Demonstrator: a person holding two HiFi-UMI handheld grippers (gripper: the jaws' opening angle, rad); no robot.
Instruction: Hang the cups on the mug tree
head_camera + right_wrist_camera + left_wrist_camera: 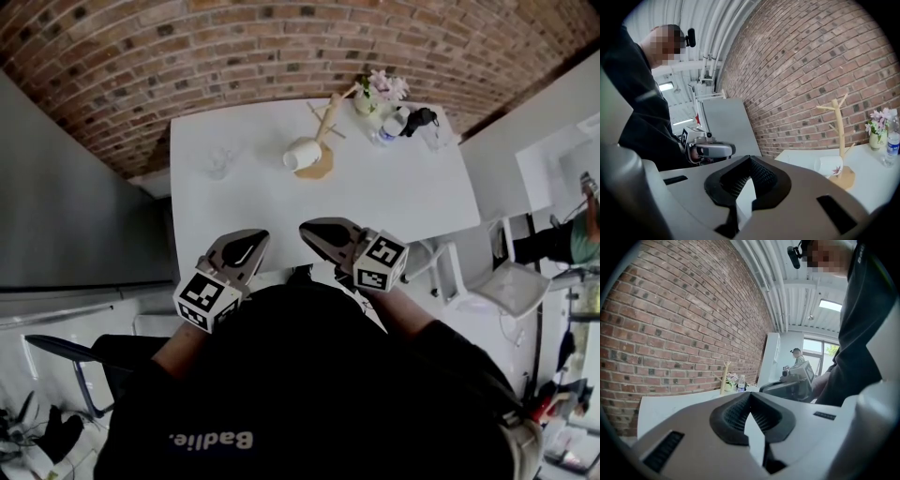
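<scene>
Nearest, at the near edge of the white table (244,202): left gripper (249,238) and right gripper (313,231) side by side, jaws of each pressed fully together with nothing between them. Farther out, toward the table's far side, well apart from both grippers: white cup (302,155) lying on its side, touching the wooden base of the mug tree (325,127), branches bare. Beyond, at the far corner by the brick wall (187,56): flower vase (380,92) and bottle (391,127).

White desk (394,197) by brick wall (234,47); flower vase (375,94), water bottle (391,127), black object (422,117) at far corner; white chair (511,281) right.
</scene>
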